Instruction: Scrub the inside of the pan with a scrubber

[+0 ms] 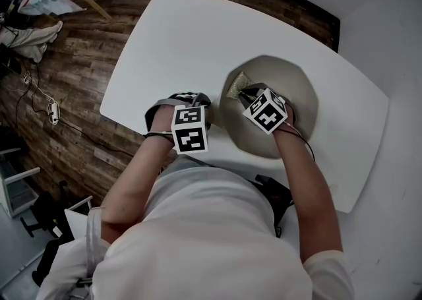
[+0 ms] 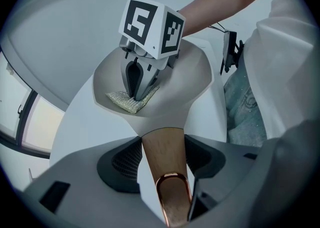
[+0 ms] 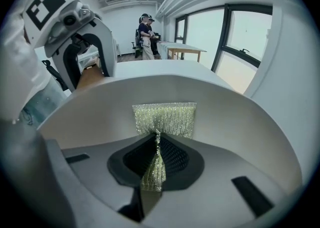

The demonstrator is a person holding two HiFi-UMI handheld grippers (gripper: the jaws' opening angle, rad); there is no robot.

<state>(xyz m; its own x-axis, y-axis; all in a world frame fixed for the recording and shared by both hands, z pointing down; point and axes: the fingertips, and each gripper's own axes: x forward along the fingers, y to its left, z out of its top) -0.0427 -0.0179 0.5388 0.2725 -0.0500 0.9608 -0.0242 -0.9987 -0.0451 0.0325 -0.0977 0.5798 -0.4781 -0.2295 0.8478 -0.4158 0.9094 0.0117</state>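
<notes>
Pan: a pale pan [image 1: 300, 84] sat on the white table [image 1: 178, 35], right of centre in the head view, its bowl turned up so the inside could be reached.
Handle: the wooden handle [image 2: 162, 144] ran down to the lower middle of the left gripper view, toward the person.
Left gripper: the left gripper [image 2: 165, 167] was clenched on that handle, one jaw on each side, probably to keep the pan from sliding or turning under the rubbing.
Scrubber: a glittery yellow-green mesh scrubber [image 3: 165, 117] lay spread against the inner wall of the pan, at the centre of the right gripper view.
Right gripper: the right gripper [image 3: 156, 159] pinched the scrubber's near edge into a fold, leaving the broad part free to bear on the surface.
Stage: by my reading, scrubbing was under way, with the scrubber at the pan's far-left inner side in the head view.
</notes>
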